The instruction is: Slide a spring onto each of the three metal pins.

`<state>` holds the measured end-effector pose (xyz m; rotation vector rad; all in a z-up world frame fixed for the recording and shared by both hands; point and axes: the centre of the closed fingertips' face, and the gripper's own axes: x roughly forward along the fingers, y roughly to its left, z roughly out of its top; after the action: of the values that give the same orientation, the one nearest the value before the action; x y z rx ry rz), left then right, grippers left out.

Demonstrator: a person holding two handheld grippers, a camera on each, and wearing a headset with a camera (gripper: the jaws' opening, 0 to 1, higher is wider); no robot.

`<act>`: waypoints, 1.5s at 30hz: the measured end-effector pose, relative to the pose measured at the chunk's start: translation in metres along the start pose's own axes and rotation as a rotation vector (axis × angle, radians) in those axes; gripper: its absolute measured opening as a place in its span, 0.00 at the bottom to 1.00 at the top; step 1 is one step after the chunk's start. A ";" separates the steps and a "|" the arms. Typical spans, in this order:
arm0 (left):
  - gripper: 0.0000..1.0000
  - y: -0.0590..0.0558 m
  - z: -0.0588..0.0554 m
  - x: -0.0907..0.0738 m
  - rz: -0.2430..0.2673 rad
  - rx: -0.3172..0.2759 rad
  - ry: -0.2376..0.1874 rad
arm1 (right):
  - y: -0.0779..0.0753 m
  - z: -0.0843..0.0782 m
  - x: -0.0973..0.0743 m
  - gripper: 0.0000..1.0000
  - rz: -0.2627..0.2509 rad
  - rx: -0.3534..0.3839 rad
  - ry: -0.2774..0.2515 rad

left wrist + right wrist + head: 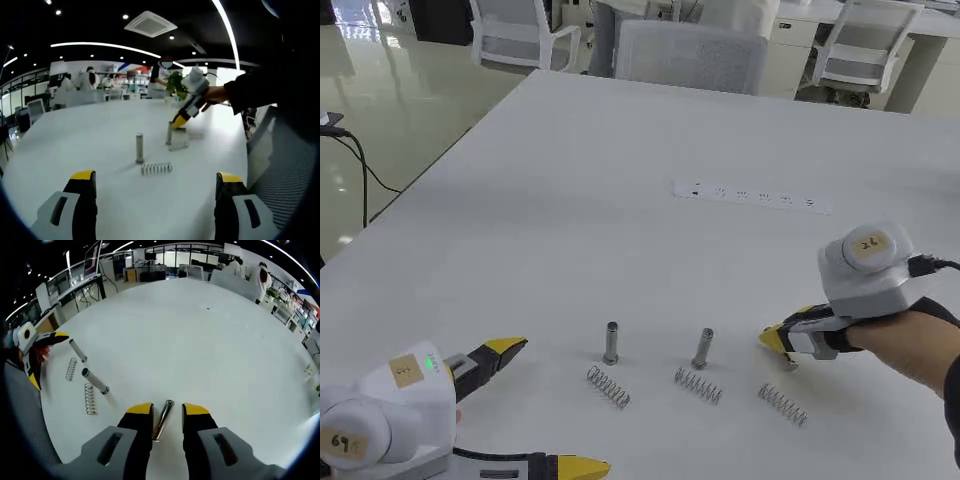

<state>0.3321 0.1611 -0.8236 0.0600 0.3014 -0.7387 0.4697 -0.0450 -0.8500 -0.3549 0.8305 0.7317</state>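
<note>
Head view: we see our left tool point(546, 407) low at the left, jaws wide, holding nothing. Three springs lie flat in a row on the bench point(570, 200): left spring point(608, 386), middle spring point(698, 385), right spring point(782, 404), each just before a pin. The left pin point(611, 342) and middle pin point(704, 347) stand bare. In the right gripper view our right tool point(168, 408) is narrow, its jaws either side of the right pin point(161, 425), a slim gap showing each side.
</note>
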 end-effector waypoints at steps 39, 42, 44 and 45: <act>0.95 0.000 0.000 -0.001 0.001 0.001 0.000 | 0.000 -0.008 0.011 0.05 -0.114 0.030 0.151; 0.95 0.001 0.001 -0.002 0.003 0.004 -0.002 | 0.001 -0.008 0.011 0.05 -0.111 0.036 0.148; 0.95 0.002 0.002 -0.003 0.006 0.003 -0.004 | 0.000 -0.008 0.008 0.05 -0.112 0.040 0.139; 0.95 0.002 0.002 -0.003 0.007 0.003 -0.004 | 0.001 -0.007 0.006 0.05 -0.110 0.042 0.135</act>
<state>0.3320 0.1645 -0.8213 0.0624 0.2963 -0.7319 0.4682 -0.0457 -0.8595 -0.4123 0.9450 0.5913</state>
